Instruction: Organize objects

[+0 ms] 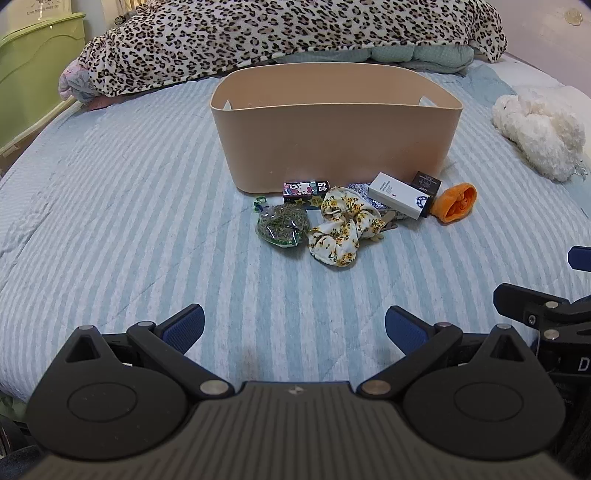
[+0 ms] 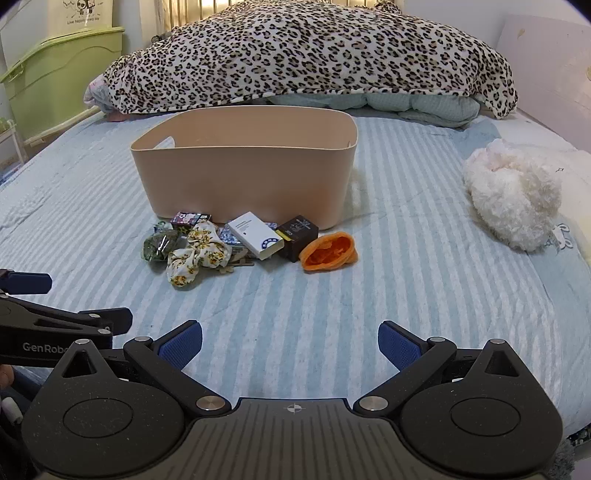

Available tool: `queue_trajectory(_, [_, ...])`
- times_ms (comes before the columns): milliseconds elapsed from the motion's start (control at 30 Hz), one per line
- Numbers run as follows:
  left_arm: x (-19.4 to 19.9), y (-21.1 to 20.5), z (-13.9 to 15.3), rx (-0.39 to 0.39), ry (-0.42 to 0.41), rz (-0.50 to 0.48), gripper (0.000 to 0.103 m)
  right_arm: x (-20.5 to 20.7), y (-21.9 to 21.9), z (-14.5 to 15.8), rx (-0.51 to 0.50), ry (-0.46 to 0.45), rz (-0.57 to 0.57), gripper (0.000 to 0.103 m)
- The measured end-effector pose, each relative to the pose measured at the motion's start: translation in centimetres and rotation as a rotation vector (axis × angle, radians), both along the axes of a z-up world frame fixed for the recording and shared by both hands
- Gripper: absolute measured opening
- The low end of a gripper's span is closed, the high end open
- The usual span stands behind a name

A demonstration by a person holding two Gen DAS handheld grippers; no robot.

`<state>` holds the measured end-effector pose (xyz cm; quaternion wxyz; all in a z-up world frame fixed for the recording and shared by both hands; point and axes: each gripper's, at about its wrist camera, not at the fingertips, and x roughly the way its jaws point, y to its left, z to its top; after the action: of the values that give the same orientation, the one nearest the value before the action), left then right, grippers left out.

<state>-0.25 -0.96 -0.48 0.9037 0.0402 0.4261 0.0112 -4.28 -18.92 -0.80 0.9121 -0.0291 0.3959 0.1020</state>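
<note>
A beige plastic bin stands on the striped bed. Small objects lie in front of it: a bag of dried herbs, a Hello Kitty box, a floral scrunchie, a white box, a black box and an orange cloth piece. My left gripper is open and empty, well short of the pile. My right gripper is open and empty, also short of it.
A leopard-print blanket lies heaped behind the bin. A white fluffy item lies at the right. A green plastic cabinet stands left of the bed. Each gripper shows at the edge of the other's view.
</note>
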Motion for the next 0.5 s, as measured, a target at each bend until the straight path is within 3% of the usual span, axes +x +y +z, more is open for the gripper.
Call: queue_trajectory(500, [0.02, 0.01, 0.00, 0.000, 0.003, -0.002, 0.103, 0.01, -0.06, -0.02, -0.002, -0.001, 0.002, 0.103])
